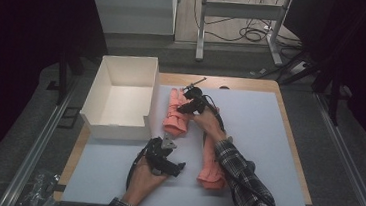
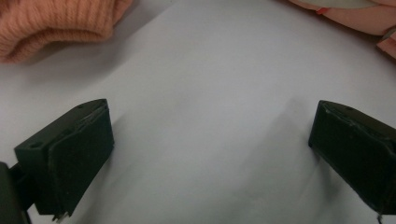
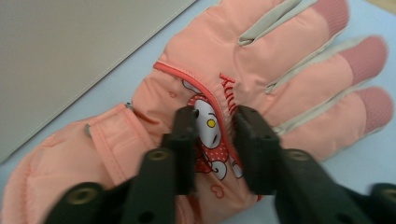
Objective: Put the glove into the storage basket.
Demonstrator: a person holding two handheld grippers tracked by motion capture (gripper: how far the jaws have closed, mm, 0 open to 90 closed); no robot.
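In the high view, a white box [image 1: 121, 97] sits at the upper left of the bench [image 1: 268, 140]. Just right of it lies a pink glove [image 1: 176, 113], with the right gripper [image 1: 188, 103] down on it. A second glove [image 1: 210, 165] lies lower, partly under the person's right forearm. The left gripper [image 1: 166, 161] rests near the bottom centre.

In the left gripper view, the jaws stand spread wide over bare bench surface, with a knit cuff [image 2: 51, 25] at the upper left.

In the right gripper view, the jaws pinch a fold of the pink glove [image 3: 261, 79] at its cartoon patch [image 3: 210, 135], mid-frame.
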